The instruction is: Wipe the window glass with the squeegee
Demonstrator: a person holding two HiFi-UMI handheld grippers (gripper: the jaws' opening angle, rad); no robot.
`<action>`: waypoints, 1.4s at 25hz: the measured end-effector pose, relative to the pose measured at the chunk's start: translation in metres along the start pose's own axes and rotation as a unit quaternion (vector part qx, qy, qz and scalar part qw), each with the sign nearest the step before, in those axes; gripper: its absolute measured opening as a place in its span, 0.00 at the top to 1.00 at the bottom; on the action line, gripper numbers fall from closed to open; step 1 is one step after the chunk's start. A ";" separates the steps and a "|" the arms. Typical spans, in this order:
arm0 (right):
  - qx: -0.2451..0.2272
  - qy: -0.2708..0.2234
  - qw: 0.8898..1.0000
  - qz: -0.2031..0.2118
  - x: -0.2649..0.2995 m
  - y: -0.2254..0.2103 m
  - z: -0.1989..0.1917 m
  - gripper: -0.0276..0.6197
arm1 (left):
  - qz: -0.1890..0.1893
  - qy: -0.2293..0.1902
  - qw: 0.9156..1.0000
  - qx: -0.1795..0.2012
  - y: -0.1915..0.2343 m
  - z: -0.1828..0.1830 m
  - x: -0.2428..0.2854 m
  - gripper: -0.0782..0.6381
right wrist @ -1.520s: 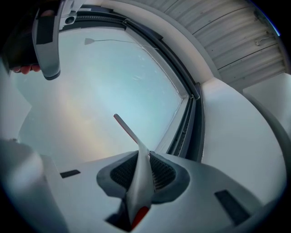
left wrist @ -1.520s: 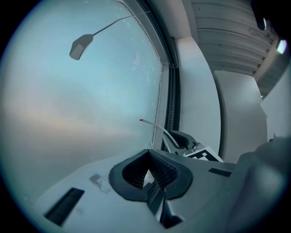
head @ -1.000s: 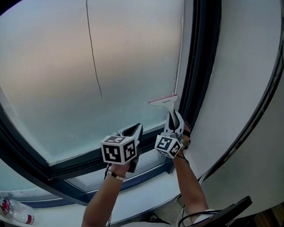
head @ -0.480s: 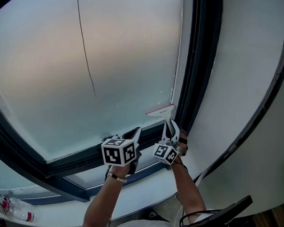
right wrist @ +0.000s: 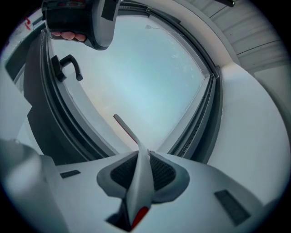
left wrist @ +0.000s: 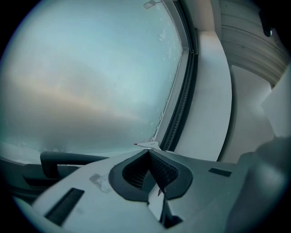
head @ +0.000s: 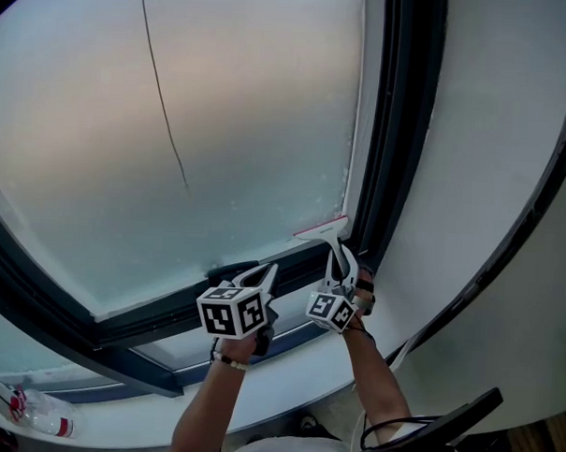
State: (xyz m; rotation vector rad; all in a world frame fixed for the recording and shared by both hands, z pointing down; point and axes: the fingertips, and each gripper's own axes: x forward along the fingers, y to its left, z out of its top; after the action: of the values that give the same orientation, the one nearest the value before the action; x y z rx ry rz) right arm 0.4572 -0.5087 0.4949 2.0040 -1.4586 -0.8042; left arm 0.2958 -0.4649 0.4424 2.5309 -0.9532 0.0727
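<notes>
Gripping squeegee (head: 322, 229) in right gripper (head: 340, 262), blade level at window glass (head: 232, 106) bottom right corner, with left gripper (head: 270, 269) closed, empty, beside.

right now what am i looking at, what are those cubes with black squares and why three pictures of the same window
There is no robot here. A person holds a grasping tool in each hand, and the marker cubes are part of those tools. The head view comes from a camera on the person's head, looking down at both arms. The other two views come from cameras riding on each tool, looking along its jaws. The right tool is clamped on the handle of a white squeegee, whose red-edged blade is near the lower right corner of the window glass. The left tool has its jaws together, gripping nothing I can make out, beside the dark window handle. Down on the white sill, at the far left, lies a plastic bottle.
</notes>
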 end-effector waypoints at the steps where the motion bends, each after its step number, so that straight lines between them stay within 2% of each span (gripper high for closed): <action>1: 0.001 0.003 1.000 0.003 -0.001 0.002 -0.003 0.86 | 0.003 0.002 1.000 -0.004 0.002 -0.003 -0.001 0.89; 13: -0.007 -0.001 1.000 0.024 -0.002 0.015 -0.020 0.86 | 0.023 0.008 0.999 -0.036 0.013 -0.028 0.003 0.89; 17: 0.019 -0.012 0.999 0.029 -0.010 0.000 -0.003 0.86 | 0.028 0.000 0.999 -0.033 0.016 -0.033 -0.010 0.89; 22: 0.091 -0.015 0.994 0.053 -0.045 -0.007 0.035 0.86 | 0.031 -0.021 0.999 -0.025 0.026 -0.042 -0.057 0.89; 25: 0.137 0.000 0.988 0.077 -0.078 0.000 0.062 0.86 | 0.028 -0.029 0.999 -0.017 0.037 -0.046 -0.093 0.89; 28: 0.204 0.024 0.974 0.101 -0.118 0.017 0.087 0.86 | 0.018 -0.024 0.999 -0.014 0.049 -0.057 -0.131 0.89; 35: 0.296 0.079 0.945 0.115 -0.227 0.071 0.146 0.86 | -0.010 0.000 1.000 0.010 0.072 -0.099 -0.215 0.89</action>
State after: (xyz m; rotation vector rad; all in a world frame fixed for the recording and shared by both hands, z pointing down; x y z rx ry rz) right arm 0.2506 -0.3213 0.4811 2.1805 -1.9495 -0.0947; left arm 0.0958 -0.3393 0.5166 2.5577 -0.9310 0.0766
